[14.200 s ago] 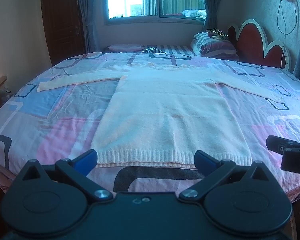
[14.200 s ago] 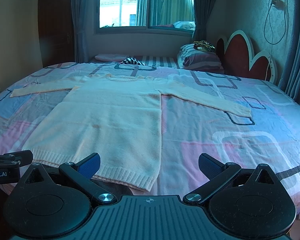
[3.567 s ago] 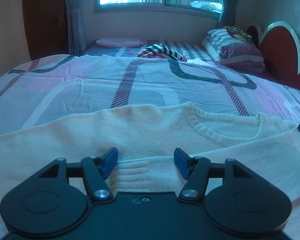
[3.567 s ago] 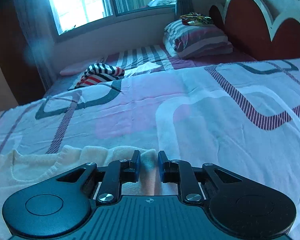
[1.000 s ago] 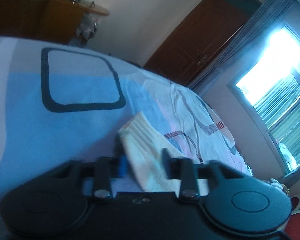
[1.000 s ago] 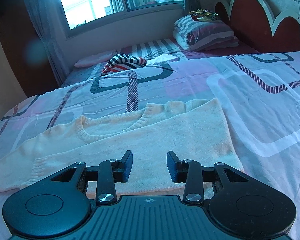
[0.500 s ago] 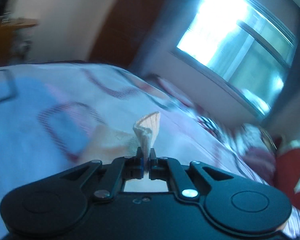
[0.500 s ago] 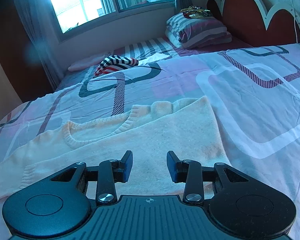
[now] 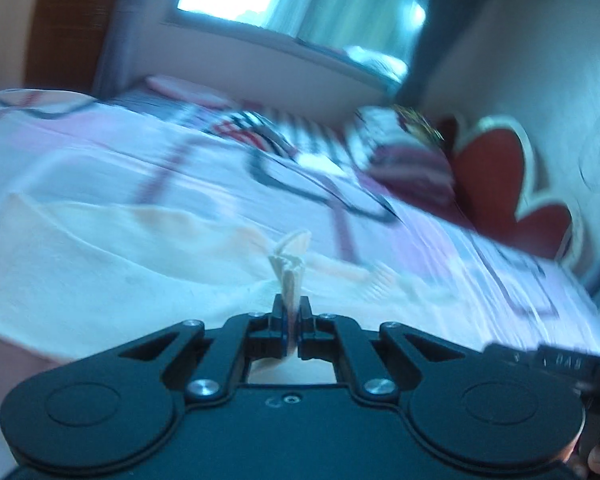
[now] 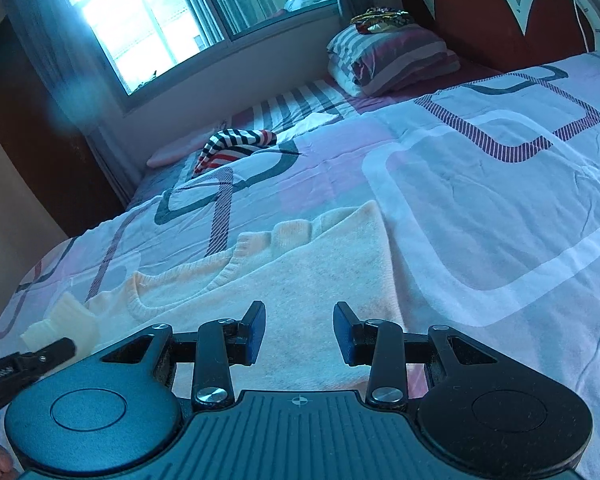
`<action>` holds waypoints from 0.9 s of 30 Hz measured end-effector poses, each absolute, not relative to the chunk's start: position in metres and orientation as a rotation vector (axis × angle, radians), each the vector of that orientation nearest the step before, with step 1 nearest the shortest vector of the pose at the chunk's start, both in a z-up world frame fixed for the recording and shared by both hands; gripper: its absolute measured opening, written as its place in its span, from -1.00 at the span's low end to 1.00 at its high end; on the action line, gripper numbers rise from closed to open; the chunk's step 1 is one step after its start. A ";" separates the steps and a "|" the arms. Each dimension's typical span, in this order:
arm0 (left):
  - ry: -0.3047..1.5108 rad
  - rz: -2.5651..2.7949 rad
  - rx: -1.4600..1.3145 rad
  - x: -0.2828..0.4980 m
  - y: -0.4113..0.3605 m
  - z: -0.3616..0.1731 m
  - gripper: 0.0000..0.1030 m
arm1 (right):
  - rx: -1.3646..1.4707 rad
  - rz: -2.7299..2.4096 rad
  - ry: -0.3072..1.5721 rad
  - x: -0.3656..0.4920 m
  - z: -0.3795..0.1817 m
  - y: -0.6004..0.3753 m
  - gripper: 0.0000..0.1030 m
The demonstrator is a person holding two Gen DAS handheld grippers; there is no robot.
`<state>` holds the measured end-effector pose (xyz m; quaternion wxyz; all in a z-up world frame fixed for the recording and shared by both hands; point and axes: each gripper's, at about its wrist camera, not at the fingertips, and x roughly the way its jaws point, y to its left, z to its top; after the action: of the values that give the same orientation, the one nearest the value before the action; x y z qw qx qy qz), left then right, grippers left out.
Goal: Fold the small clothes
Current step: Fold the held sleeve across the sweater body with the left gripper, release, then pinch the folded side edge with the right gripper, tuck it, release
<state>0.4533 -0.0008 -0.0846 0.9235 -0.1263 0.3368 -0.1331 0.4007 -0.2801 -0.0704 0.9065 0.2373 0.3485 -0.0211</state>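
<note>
bed (image 10: 480, 208): patterned quilt, carrying everything.
sweater (image 10: 320, 280): cream knit, lying flat on the bed, right side already folded in over the body.
left hand-held gripper (image 9: 293, 320): pressed together, pinching the sleeve cuff (image 9: 290, 260); i am carrying it over the body.
right hand-held gripper (image 10: 299, 332): spread, hovering empty above the sweater.
step, as i am judging it: folding in the left sleeve. next move: laying the cuff flat across the chest, then letting go.
</note>
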 end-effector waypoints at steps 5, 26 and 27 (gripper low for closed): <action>0.741 -0.335 -0.200 0.458 -0.055 -0.103 -0.94 | 0.516 -0.028 0.723 0.398 -0.069 -0.298 -0.27; 0.700 -0.050 -0.055 0.402 0.102 -0.099 0.38 | 0.551 0.190 0.835 0.432 -0.099 -0.240 0.15; 0.711 -0.033 -0.056 0.406 0.108 -0.102 0.36 | 0.525 0.197 0.841 0.434 -0.099 -0.234 -0.04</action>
<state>0.4058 0.1084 -0.1024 0.9370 -0.0275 0.3478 -0.0162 0.4342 -0.2340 -0.0990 0.8749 0.2513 0.4030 0.0946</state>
